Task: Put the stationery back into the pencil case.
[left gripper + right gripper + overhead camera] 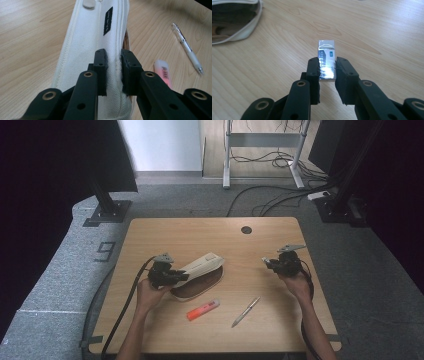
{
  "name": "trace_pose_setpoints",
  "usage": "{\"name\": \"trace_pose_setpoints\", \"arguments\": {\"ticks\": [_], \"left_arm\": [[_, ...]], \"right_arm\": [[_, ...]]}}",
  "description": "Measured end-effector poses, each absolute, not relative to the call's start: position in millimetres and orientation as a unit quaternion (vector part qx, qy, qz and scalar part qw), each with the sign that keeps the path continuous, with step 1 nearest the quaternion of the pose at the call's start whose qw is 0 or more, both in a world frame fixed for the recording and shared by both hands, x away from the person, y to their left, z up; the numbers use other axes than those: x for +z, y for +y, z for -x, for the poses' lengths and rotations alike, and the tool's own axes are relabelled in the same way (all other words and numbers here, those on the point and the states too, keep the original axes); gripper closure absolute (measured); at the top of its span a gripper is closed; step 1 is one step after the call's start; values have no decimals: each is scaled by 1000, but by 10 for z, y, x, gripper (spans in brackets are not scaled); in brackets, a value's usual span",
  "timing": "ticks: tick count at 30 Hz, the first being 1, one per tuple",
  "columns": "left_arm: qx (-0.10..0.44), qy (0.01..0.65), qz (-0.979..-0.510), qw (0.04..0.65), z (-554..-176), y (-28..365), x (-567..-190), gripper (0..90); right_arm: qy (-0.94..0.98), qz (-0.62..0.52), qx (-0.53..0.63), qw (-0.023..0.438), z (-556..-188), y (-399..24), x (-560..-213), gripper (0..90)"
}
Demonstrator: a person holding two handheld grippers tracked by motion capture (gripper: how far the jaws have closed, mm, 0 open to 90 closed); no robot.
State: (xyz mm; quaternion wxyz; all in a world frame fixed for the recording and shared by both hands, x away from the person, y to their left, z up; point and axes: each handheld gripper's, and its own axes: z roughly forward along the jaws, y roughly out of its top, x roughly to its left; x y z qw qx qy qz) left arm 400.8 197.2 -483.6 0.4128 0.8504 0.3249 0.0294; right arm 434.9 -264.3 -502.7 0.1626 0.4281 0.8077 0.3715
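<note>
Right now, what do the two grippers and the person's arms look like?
Both grippers are black. The left gripper and right gripper each carry a grey three-cornered plate on top and trail a black cable toward the table's near edge. Seen close in the gripper views, each has two flat black arms with brass-ringed pivot holes, ending in blocky black jaws. The forearms are bare; no sleeves or gloves.

A wooden tabletop (210,235) lies under both tongs. On it, an orange highlighter (203,310) lies nearer the person than the left tongs (181,277), and a pale pen (246,311) lies slanted just beside the highlighter, between the left tongs and the right tongs (267,263). A round cable hole (246,229) sits beyond both, near the far edge. On the grey carpet (60,270) outside the left tongs is a dark "9" (105,251); black cables (280,200) trail far beyond.
</note>
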Motion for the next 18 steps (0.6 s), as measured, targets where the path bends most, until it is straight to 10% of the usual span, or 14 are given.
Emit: {"name": "trace_pose_setpoints", "arguments": {"ticks": [18], "left_arm": [[35, 324, -849, 415, -4002, 1970, -4826, 760]], "right_arm": [[820, -392, 394, 139, -4147, -2379, -4999, 719]]}}
